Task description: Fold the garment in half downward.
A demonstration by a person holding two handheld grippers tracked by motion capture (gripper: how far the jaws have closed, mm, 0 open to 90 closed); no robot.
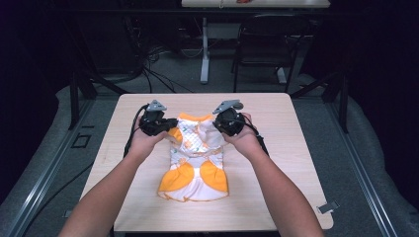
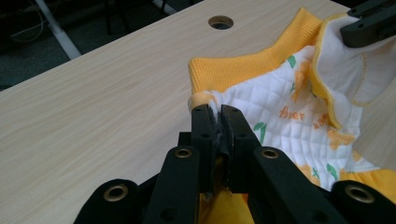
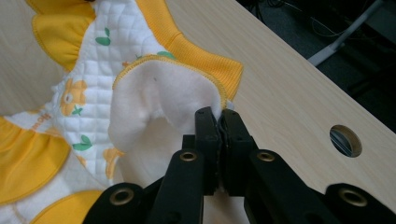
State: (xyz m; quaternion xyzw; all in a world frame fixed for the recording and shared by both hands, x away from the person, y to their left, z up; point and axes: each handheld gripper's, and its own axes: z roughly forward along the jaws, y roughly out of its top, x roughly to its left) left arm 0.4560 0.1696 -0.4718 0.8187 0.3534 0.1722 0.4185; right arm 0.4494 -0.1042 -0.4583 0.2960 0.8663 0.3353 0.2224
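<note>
1. Near: forearms come in from the near edge of the table [image 1: 276, 207], pale wood-grain laminate, smooth, with a round cable hole [image 2: 221, 22] at a far corner.
2. Mid-table: small garment [image 1: 195, 163], white quilted cloth with orange flowers and green leaves, orange ruffled panels at the near hem. The hem lies on the table; the far end is held up at the shoulders.
3. Left gripper [image 2: 215, 112]: jaws pressed together, pinching the garment's left shoulder edge just beside the ribbed orange collar [image 2: 243, 65].
4. Right gripper [image 3: 217, 113]: jaws pressed together, pinching the right shoulder; white fleecy lining [image 3: 159, 102] folds open there.
5. Handling, judged: light, soft, floppy, not fragile; it will sag between grips. Take it at seams or collar rib, where the cloth is thickest and slips least.
</note>
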